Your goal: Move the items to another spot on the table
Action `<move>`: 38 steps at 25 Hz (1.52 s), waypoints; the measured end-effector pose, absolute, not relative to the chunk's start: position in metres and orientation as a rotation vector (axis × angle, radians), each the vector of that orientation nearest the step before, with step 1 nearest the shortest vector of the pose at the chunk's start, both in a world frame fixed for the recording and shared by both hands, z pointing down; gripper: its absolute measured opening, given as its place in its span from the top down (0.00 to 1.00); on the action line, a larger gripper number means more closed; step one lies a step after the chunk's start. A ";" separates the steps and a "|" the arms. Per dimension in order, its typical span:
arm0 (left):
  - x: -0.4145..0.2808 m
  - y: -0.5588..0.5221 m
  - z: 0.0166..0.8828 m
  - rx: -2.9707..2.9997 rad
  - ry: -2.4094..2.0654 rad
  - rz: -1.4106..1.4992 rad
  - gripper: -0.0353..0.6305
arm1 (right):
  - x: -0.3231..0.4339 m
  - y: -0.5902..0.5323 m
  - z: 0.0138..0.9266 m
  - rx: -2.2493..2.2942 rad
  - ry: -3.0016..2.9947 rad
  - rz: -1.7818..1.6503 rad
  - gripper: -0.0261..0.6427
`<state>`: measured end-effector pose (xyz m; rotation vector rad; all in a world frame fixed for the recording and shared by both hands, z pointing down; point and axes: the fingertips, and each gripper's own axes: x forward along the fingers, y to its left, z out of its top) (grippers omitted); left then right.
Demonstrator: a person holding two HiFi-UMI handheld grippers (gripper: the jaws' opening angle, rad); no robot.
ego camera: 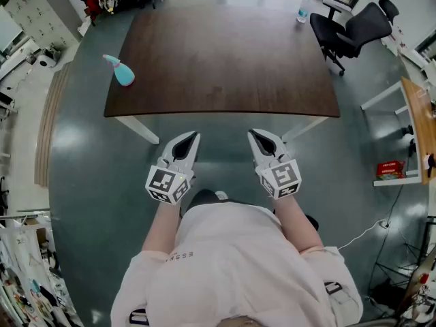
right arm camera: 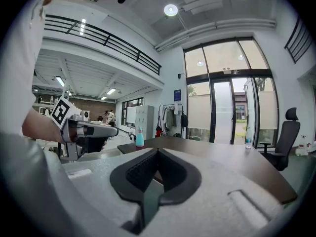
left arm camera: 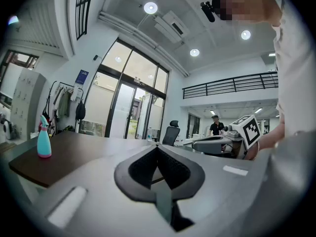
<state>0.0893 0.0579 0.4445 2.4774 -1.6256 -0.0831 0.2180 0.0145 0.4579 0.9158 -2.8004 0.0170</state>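
Dark wooden table, teal spray bottle at its left edge, left claw and right claw both pressed together

The dark brown rectangular wooden table lies ahead of both grippers. The left gripper and the right gripper are side by side, apart from each other, just short of its near edge. A turquoise plastic spray bottle stands on the table by its left edge, ahead and left of the left gripper. A clear plastic water bottle stands at the far right corner. A black swivel office chair is beyond it, ahead and right of the right gripper.
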 end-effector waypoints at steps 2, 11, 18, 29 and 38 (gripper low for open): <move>0.090 0.058 0.445 2.475 -1.627 -0.086 0.94 | 0.219 0.014 0.457 0.916 -2.804 0.022 0.97; 0.093 0.054 0.443 2.463 -1.634 -0.109 0.94 | 0.225 0.007 0.457 0.958 -2.821 0.079 0.97; 0.095 0.053 0.445 2.430 -1.676 -0.108 0.94 | 0.231 -0.007 0.462 0.947 -2.824 0.114 0.97; 0.042 0.065 0.441 2.257 -1.906 -0.118 0.94 | 0.176 -0.019 0.468 0.706 -2.874 0.149 0.97; -0.052 0.073 0.443 2.129 -2.026 -0.133 0.94 | 0.083 -0.029 0.469 0.560 -2.887 0.146 0.97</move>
